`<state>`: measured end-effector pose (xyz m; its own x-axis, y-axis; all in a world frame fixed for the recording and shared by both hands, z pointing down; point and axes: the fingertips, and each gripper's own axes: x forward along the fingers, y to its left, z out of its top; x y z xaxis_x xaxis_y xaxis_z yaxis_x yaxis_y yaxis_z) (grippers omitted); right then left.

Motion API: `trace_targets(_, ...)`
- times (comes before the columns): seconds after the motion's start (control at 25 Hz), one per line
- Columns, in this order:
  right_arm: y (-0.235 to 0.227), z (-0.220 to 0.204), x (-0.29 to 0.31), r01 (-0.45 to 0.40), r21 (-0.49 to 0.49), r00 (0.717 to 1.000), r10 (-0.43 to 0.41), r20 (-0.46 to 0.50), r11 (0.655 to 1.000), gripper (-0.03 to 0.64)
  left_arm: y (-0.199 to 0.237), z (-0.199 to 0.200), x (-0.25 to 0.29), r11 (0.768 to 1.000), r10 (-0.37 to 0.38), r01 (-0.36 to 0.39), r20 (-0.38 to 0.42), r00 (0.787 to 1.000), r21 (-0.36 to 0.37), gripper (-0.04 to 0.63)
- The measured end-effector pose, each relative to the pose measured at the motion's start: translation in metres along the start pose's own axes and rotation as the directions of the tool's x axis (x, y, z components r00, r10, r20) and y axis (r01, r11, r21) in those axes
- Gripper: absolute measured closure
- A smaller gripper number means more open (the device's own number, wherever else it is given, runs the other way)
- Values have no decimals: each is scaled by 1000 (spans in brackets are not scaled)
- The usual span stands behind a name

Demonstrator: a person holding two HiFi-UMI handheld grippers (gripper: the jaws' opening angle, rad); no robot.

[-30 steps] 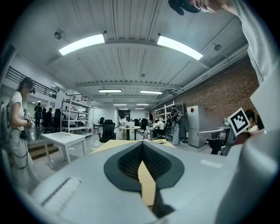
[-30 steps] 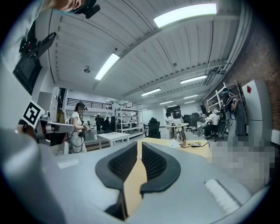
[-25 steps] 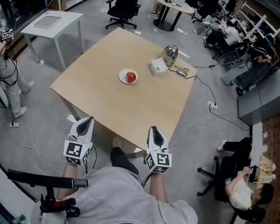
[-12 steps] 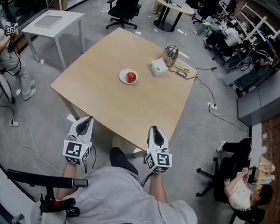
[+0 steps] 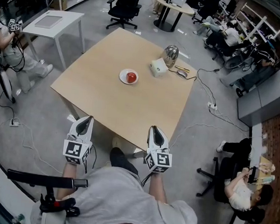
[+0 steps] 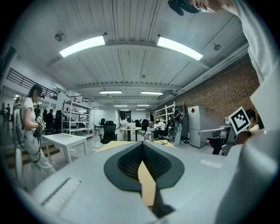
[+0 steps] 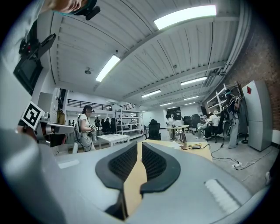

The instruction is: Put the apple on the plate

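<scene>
On left tool (image 5: pixel 86 120) and right tool (image 5: pixel 156 130) — square markers (image 5: pixel 77 151).

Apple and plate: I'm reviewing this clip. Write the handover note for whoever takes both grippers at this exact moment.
Left gripper: shut, empty, held level by the near edge of the table.
Right gripper: shut, empty, level beside it, near the table's near corner.
Things: the apple sits on the plate in the middle of the table, well away from both grippers. A metal kettle and a white box stand further back.
Done: the apple is on the plate.
Left: nothing that I can see. Leave the apple alone.
</scene>
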<state>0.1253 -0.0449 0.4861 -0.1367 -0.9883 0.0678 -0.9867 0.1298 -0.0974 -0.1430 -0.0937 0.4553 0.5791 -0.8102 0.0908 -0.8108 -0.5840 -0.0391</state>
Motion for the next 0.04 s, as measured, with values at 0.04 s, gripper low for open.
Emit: trace_targets(0.04, 0, 0, 0, 1, 1, 1000, -1, 0, 1000, 580, 0, 0, 0, 1000, 0, 0, -1, 1000, 0, 575)
